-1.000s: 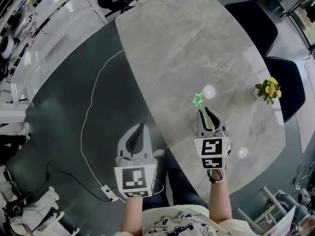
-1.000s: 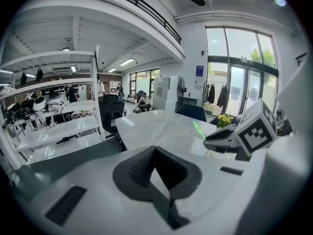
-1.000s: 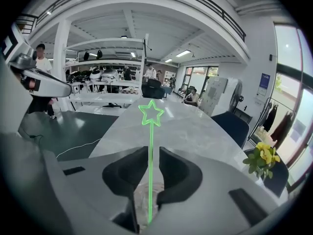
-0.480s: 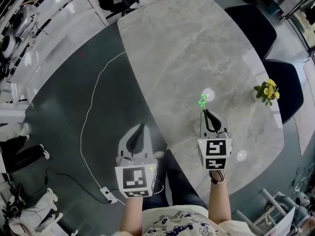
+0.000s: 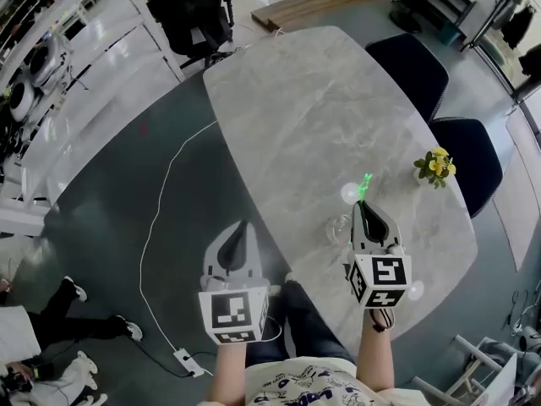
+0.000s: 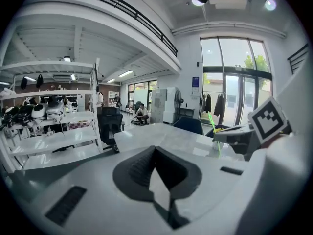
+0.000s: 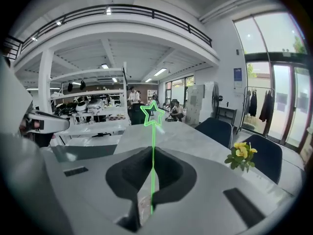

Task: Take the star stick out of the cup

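A: What is the right gripper [image 5: 363, 205] covering in the head view?
B: It is hiding the lower length of the star stick [image 5: 365, 184]. The cup [image 5: 338, 225] is showing only faintly.
A: And lower left?
B: The picture's edge is cutting off a person [image 5: 59, 324].

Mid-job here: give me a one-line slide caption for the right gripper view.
Right gripper shut on the upright green star stick, over the marble table, yellow flowers at right.
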{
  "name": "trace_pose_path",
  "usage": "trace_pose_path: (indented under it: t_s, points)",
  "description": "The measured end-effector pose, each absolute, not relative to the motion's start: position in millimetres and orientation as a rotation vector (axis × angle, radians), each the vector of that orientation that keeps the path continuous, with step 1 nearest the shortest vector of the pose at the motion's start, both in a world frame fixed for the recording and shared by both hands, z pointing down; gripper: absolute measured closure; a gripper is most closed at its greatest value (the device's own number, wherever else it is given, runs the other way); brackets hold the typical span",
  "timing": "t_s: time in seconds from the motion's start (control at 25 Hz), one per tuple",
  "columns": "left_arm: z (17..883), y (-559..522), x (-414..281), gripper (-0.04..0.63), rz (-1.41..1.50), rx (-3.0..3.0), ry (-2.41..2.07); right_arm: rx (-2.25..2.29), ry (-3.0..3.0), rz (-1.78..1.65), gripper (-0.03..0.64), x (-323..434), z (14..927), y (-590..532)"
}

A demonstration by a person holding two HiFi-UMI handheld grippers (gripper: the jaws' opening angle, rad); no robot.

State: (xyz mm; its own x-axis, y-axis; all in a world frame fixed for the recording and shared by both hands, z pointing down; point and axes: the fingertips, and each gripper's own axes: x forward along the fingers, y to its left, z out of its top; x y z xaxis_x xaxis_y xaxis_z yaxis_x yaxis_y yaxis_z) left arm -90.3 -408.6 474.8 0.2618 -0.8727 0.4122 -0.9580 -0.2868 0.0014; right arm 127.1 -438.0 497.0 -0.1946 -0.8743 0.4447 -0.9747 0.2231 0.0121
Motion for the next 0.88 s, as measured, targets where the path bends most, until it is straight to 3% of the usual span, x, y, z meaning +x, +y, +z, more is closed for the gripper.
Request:
trace_pose_path:
  t_s: [0.88]
  points:
    - [321.6, -387.4, -107.4, 0.595, 0.158, 2.497, -1.865, 2.045, -2.362, 0.022, 0.591, 116.6, 309.2, -383.2]
